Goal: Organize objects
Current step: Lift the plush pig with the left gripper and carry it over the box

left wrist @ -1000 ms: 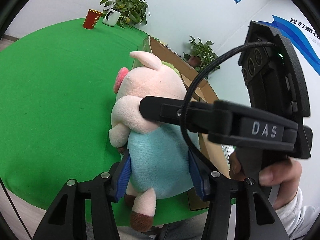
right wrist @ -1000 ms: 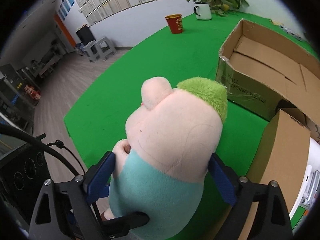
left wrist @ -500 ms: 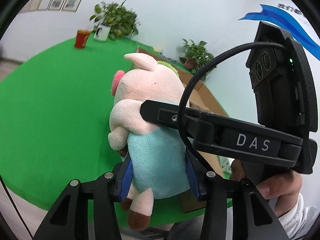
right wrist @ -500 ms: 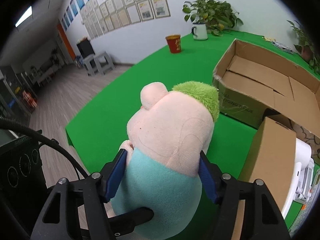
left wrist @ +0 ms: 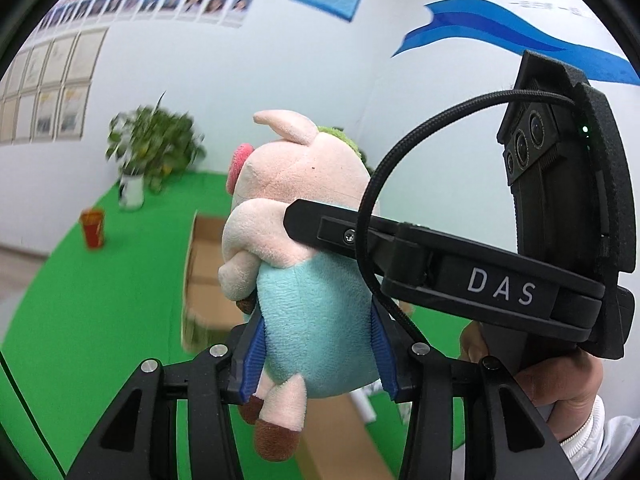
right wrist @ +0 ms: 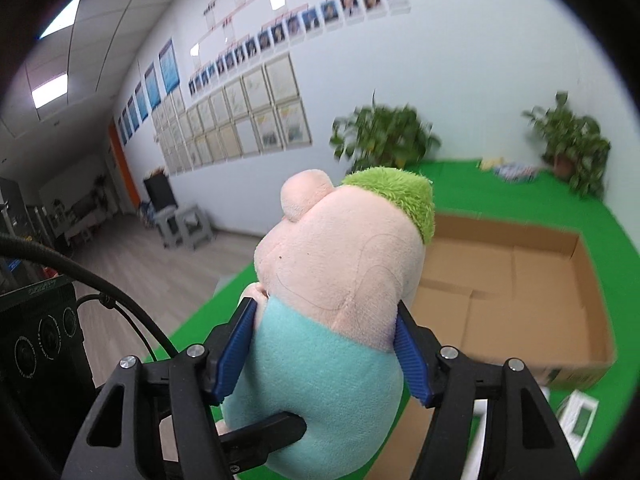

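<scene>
Both grippers are squeezing the pig (left wrist: 316,296), left gripper (left wrist: 318,354) and right gripper (right wrist: 326,354) clamping its blue belly, up above the green counter (left wrist: 100,300). An open box (right wrist: 520,280) is sitting behind, plants (right wrist: 384,136) by the wall.

the stuffed pig (left wrist: 312,280) sits between the fingers of my left gripper (left wrist: 318,356), and my right gripper (right wrist: 326,350) has it between its fingers too, from the other side. one finger of my right gripper crosses in front of the pig at its chest in the left view. ahead of both tools and below the pig lies the open cardboard box (right wrist: 520,288) on the table (left wrist: 100,300). beyond the box, a potted plant (right wrist: 384,140) stands by the wall; a cup (left wrist: 93,227) is left of it.
</scene>
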Tool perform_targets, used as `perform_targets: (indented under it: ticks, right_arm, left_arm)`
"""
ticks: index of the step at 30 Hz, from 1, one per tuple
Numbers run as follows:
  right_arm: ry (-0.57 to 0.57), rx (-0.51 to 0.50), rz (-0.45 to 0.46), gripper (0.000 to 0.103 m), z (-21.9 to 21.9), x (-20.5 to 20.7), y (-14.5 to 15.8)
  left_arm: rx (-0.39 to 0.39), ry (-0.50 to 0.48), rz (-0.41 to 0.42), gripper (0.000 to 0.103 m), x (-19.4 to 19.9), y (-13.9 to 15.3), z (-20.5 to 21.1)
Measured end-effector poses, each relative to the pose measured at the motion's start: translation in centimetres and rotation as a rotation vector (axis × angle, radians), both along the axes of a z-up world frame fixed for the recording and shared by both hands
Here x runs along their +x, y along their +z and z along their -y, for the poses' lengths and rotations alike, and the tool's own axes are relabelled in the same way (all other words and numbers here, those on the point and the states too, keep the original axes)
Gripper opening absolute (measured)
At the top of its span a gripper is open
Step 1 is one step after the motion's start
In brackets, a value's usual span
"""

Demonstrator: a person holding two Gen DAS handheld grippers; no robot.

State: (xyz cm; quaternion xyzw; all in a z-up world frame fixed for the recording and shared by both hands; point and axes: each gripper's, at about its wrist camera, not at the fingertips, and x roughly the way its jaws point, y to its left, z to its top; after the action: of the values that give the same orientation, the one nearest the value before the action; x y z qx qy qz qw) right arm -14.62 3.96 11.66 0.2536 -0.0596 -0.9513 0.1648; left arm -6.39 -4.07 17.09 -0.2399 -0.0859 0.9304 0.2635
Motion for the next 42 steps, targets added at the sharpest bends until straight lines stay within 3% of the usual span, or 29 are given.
perform_targets:
  ticks: [5,10,15,17,21,28,29,35,36,38,42]
  right_arm:
    - [-0.034,0.000,-0.075,0.065,-2.1,-1.4,3.7]
    - [-0.054,-0.008,-0.094,0.065,-3.3,-4.1,6.3]
    - [-0.064,-0.028,-0.081,0.065,-4.4,-7.1,7.5]
    - [-0.067,-0.042,-0.058,0.065,-4.9,-8.4,7.4]
    - [-0.067,-0.057,-0.013,0.065,-5.8,-10.6,6.5]
    - [-0.057,-0.096,0.089,0.065,-7.3,-14.5,3.4]
    - [-0.053,-0.100,0.107,0.065,-7.4,-15.1,2.7]
    - [-0.031,-0.122,0.203,0.065,-7.7,-18.1,-1.5]
    - [-0.030,-0.125,0.216,0.065,-7.7,-18.4,-2.2]
    - [-0.027,-0.130,0.255,0.065,-7.8,-19.2,-4.2]
    - [-0.014,-0.153,0.339,0.065,-7.8,-20.9,-8.3]
  left_arm:
    - [-0.020,-0.033,-0.057,0.044,-5.5,5.6,-2.2]
    - [-0.036,-0.061,-0.069,0.044,-13.0,9.3,-2.7]
    - [-0.044,-0.074,-0.042,0.044,-20.6,11.5,-1.9]
    - [-0.042,-0.078,-0.023,0.044,-20.5,12.7,-2.1]
    - [-0.045,-0.083,0.027,0.044,-25.0,12.4,-2.5]
    - [-0.056,-0.082,0.131,0.044,-31.3,6.5,-2.8]
    - [-0.057,-0.082,0.143,0.044,-29.6,4.2,-2.2]
    - [-0.049,-0.066,0.245,0.044,-32.9,-2.6,-1.1]
    - [-0.051,-0.068,0.261,0.044,-31.3,-4.1,-1.0]
    - [-0.058,-0.066,0.303,0.044,-32.4,-6.7,-0.8]
    - [-0.073,-0.057,0.392,0.044,-33.9,-14.2,0.3]
